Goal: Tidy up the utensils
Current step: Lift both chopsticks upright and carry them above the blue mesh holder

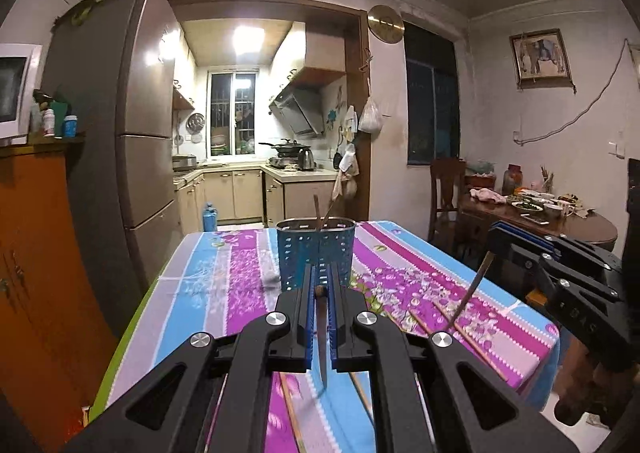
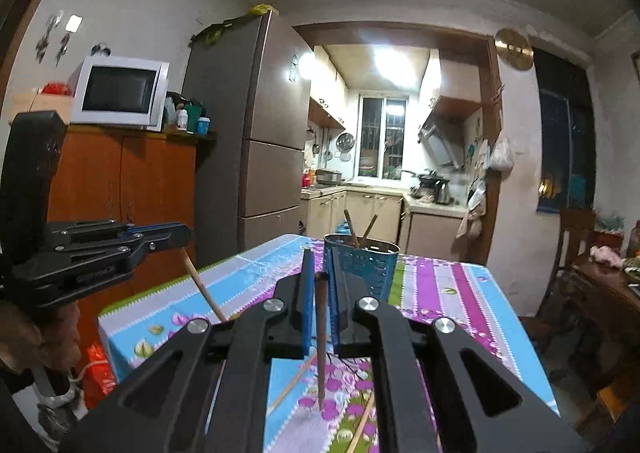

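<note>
Table is draped in glossy striped floral cloth. Perforated blue holder, oval and upright, is seen dead ahead of both grippers, already loaded with two sticks. Left gripper is clamped on a chopstick, long axis near vertical, tip down; it looks the nearer one to the holder. Right gripper is likewise clamped on a dark tapered chopstick, hanging vertical. Loose chopsticks, thin wood, lie below and between the grippers on the cloth.
</note>
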A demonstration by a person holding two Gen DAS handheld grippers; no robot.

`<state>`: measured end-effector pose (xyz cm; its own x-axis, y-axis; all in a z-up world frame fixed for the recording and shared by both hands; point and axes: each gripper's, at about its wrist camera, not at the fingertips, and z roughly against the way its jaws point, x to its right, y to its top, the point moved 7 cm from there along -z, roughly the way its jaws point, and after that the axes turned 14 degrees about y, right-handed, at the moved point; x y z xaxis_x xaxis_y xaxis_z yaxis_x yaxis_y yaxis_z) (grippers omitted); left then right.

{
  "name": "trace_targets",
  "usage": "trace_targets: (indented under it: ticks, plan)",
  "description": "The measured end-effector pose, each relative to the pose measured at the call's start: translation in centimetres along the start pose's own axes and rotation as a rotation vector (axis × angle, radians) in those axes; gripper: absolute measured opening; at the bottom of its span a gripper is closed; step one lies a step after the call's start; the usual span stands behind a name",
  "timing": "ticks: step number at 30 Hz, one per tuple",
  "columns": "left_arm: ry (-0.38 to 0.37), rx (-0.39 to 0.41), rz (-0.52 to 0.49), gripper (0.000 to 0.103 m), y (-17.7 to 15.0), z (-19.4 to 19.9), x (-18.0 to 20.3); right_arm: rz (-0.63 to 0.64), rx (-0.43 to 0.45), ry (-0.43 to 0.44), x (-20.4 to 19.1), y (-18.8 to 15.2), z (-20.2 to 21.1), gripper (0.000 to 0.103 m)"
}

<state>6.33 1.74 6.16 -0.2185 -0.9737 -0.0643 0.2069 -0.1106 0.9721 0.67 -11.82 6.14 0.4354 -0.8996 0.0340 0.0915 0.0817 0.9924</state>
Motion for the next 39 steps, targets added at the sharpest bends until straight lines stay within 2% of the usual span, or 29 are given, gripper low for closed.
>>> trace_targets:
  ticks: [4,9,24,26,29,36,39]
  plan:
    - [-0.064,-0.062,0.040,0.007,1.4,-1.8,-0.1,-0.071,-0.012,0.050,1.6,1.3,-0.8,0.005]
    - [-0.094,-0.111,0.071,0.007,2.8,-3.5,-0.5,-0.130,-0.030,0.103,3.0,2.4,-1.8,0.005]
    - [-0.079,-0.109,0.071,0.007,3.8,-6.5,-0.9,-0.159,-0.065,0.120,4.6,2.6,-4.3,0.005]
    - [-0.066,-0.090,0.066,0.007,4.7,-7.3,-1.1,-0.152,-0.057,0.110,5.2,3.4,-4.6,0.005]
    - [-0.045,-0.025,0.075,0.007,7.9,-8.6,-1.8,-0.123,-0.018,0.074,6.9,6.4,-5.2,0.005]
    - [0.013,0.186,0.083,0.007,19.2,-13.0,-2.6,-0.100,0.118,-0.006,13.0,15.3,-8.0,0.005]
    - [0.015,0.243,0.093,0.007,22.7,-15.5,-2.2,-0.068,0.161,-0.035,15.1,18.3,-10.2,0.005]
